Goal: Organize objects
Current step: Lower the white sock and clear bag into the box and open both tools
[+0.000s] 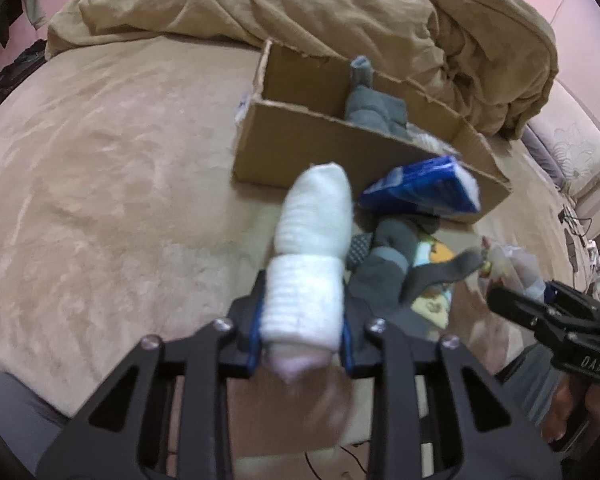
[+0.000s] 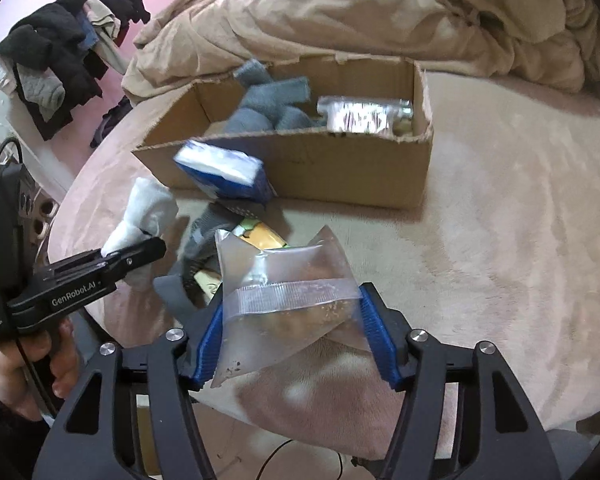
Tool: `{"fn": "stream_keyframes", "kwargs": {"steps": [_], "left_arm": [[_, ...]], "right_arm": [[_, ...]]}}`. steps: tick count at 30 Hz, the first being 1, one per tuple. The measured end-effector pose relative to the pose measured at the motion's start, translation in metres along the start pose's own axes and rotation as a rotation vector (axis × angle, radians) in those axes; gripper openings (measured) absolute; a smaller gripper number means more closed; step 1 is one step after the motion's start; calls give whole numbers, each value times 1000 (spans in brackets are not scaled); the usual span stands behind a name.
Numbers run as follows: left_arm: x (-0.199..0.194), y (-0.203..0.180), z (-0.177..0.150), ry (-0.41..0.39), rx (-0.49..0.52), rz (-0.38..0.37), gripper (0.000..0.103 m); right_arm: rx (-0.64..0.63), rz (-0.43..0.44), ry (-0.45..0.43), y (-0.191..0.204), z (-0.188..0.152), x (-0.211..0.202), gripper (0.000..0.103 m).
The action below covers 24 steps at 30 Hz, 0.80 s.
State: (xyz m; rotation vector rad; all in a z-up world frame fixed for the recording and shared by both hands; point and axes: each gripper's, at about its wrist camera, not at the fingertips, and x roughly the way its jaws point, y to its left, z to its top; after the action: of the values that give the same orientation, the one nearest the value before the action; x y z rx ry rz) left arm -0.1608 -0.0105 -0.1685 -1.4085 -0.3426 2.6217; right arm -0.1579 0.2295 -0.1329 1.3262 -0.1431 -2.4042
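My left gripper (image 1: 302, 320) is shut on a rolled white sock (image 1: 312, 248) and holds it above the bed, short of the cardboard box (image 1: 300, 148). My right gripper (image 2: 292, 320) is shut on a clear plastic snack bag (image 2: 284, 284), also raised in front of the box (image 2: 340, 168). The box holds grey socks (image 2: 268, 108) and a silver foil packet (image 2: 360, 114). A blue tissue pack (image 2: 226, 170) leans against the box front. Grey socks (image 1: 384, 268) and a yellow packet (image 1: 436, 256) lie in a pile below it.
A crumpled tan duvet (image 1: 300, 4) lies behind the box. The beige bed surface (image 1: 100, 160) spreads left of the box. Dark clothes (image 2: 60, 60) hang on a rack past the bed's left edge. The left gripper shows in the right wrist view (image 2: 112, 254).
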Motion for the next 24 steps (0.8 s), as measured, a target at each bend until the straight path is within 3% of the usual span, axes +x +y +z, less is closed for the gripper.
{"fn": "stream_keyframes", "kwargs": {"steps": [14, 24], "left_arm": [[-91, -18, -1, -108, 12, -24, 30], [-130, -36, 8, -184, 64, -15, 30]], "right_arm": [[-34, -10, -105, 20, 5, -64, 65], [-59, -15, -189, 37, 13, -110, 65]]}}
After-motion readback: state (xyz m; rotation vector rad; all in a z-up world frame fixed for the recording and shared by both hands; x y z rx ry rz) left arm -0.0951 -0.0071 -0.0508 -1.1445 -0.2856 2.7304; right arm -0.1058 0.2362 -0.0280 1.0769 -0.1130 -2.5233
